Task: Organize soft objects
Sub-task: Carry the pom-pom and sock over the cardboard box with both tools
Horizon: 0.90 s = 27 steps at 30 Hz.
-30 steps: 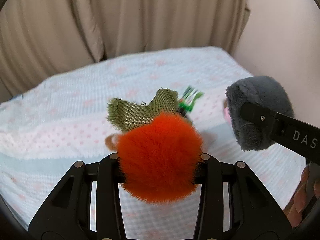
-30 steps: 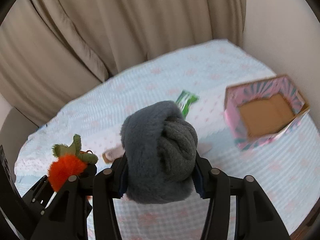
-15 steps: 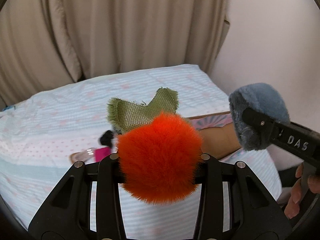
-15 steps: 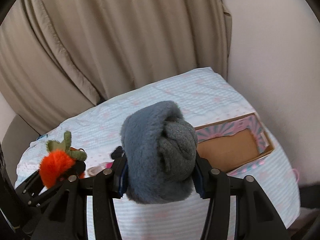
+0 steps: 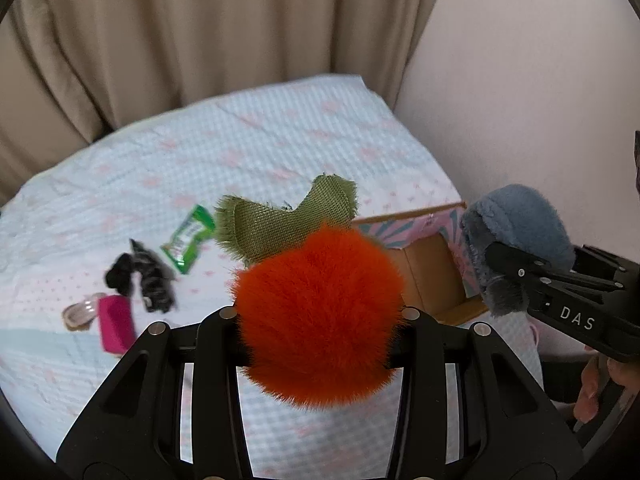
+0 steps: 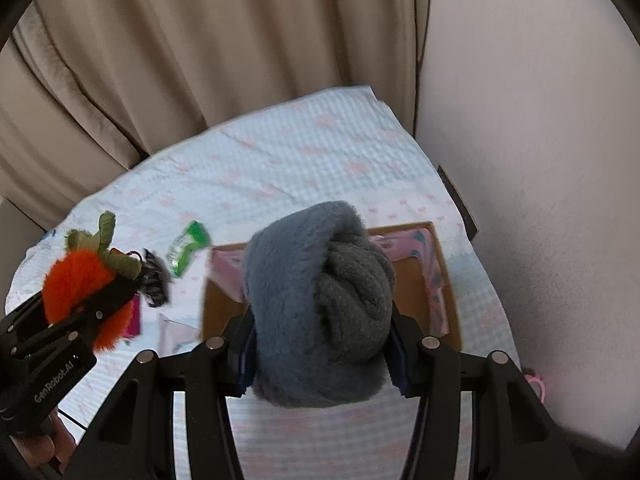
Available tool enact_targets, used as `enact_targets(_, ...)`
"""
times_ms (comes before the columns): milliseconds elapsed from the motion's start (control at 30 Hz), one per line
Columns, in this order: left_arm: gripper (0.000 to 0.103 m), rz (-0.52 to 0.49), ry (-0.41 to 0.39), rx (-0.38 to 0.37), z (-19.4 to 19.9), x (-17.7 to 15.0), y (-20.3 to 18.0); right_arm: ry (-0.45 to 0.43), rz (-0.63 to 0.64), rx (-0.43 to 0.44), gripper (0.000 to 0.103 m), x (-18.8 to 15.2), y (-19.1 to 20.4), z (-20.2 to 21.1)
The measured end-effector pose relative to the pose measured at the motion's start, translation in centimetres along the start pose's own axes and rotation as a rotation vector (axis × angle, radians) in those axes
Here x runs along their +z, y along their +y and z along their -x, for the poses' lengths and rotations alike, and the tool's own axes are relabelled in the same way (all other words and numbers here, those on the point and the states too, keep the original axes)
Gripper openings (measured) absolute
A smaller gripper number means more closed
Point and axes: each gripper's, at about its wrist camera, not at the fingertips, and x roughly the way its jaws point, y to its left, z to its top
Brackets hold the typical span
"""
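The left gripper (image 5: pixel 318 316) pinches a fluffy orange toy (image 5: pixel 318 320) with green cloth leaves, held above a bed (image 5: pixel 280 140) with a pale blue patterned cover. The right gripper (image 6: pixel 320 344) clamps a rolled grey plush sock (image 6: pixel 316 304) over an open pink box (image 6: pixel 436 276) lying on the bed. A green packet (image 5: pixel 188 238), a black hair tie (image 5: pixel 138 280) and a pink case (image 5: pixel 116 322) lie left of the box.

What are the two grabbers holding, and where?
Left gripper squeezes the orange fluffy toy around its round body; right gripper clamps the grey plush bundle by its sides.
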Motion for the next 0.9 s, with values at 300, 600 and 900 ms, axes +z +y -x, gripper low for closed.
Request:
enact_targets(300, 0.036, 0.008, 0.259, -0.010, -12.7, 0.4, -3.2, 0.135, 0.047, -0.001, 0.048, 0.6, -5.0, -8.3)
enact_targets(600, 0.036, 0.059, 0.469, -0.008, -21.2, -1.1, -3.2, 0.239, 0.105, 0.007, 0.049, -1.5, -5.9, -14.8)
enact_targets(900, 0.103, 0.056, 0.432, 0.012, -20.2, 1.0, -3.4, 0.257, 0.141, -0.001, 0.075, -2.7, -5.3, -16.2)
